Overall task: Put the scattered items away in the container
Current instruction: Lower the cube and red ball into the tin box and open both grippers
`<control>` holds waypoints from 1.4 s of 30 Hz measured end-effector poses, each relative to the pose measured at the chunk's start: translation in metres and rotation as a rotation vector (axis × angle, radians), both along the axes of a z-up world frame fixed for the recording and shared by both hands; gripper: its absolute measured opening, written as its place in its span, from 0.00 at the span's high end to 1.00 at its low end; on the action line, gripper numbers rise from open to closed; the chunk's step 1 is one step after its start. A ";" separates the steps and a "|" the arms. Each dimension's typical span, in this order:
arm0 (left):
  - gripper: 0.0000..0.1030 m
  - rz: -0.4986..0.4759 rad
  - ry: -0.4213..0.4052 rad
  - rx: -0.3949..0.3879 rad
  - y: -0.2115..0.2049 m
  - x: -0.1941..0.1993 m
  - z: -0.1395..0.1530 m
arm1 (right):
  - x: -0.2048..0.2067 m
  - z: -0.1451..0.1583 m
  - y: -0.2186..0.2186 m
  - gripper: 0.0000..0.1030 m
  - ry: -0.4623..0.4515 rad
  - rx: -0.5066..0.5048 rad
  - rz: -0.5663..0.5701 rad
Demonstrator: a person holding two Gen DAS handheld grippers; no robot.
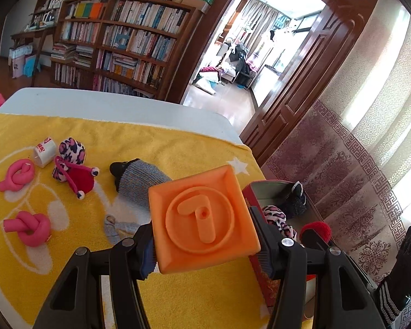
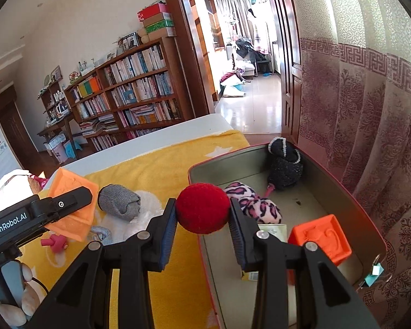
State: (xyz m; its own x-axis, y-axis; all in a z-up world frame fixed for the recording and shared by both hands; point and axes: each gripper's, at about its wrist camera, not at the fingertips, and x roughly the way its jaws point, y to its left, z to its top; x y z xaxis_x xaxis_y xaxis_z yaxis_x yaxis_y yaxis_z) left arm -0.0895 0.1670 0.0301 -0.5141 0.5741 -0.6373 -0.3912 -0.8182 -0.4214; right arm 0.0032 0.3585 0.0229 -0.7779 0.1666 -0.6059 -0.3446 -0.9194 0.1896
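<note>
My left gripper (image 1: 205, 242) is shut on an orange block with a raised 1 (image 1: 202, 216), held above the yellow towel (image 1: 156, 142) just left of the grey container (image 1: 271, 190). The same block (image 2: 68, 205) shows at the left in the right wrist view. My right gripper (image 2: 202, 220) is shut on a red felt ball (image 2: 202, 208), hovering over the near-left rim of the container (image 2: 348, 200). Inside the container lie a leopard-print pouch (image 2: 256, 201), a black knitted piece (image 2: 285, 167) and a darker orange block (image 2: 322, 238). On the towel remain two pink knots (image 1: 17, 175) (image 1: 31, 227), a grey sock (image 1: 139, 178) and a red-and-leopard toy (image 1: 74, 167).
A small white cup (image 1: 44, 152) lies on its side near the toy. A light grey-blue cloth (image 1: 117, 227) lies by the left gripper. A patterned curtain (image 2: 370, 115) hangs close behind the container. The bookshelf (image 1: 117, 41) and open doorway (image 2: 246, 82) stand beyond the table's far edge.
</note>
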 end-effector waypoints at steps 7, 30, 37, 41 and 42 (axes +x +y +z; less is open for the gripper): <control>0.42 -0.091 0.007 -0.021 0.054 0.005 0.002 | 0.013 -0.001 0.037 0.61 -0.021 0.012 -0.079; 0.33 -0.228 -0.030 -0.036 0.153 -0.014 -0.009 | 0.024 -0.013 0.100 0.61 -0.037 -0.061 -0.154; 0.19 -0.181 -0.010 -0.019 0.136 -0.014 -0.002 | 0.019 -0.013 0.105 0.59 -0.021 -0.120 -0.129; 0.19 -0.160 0.002 -0.019 0.124 -0.011 0.002 | 0.018 -0.013 0.104 0.46 -0.011 -0.159 -0.117; 0.19 -0.154 0.006 -0.022 0.121 -0.010 0.003 | 0.018 -0.013 0.104 0.43 -0.007 -0.170 -0.115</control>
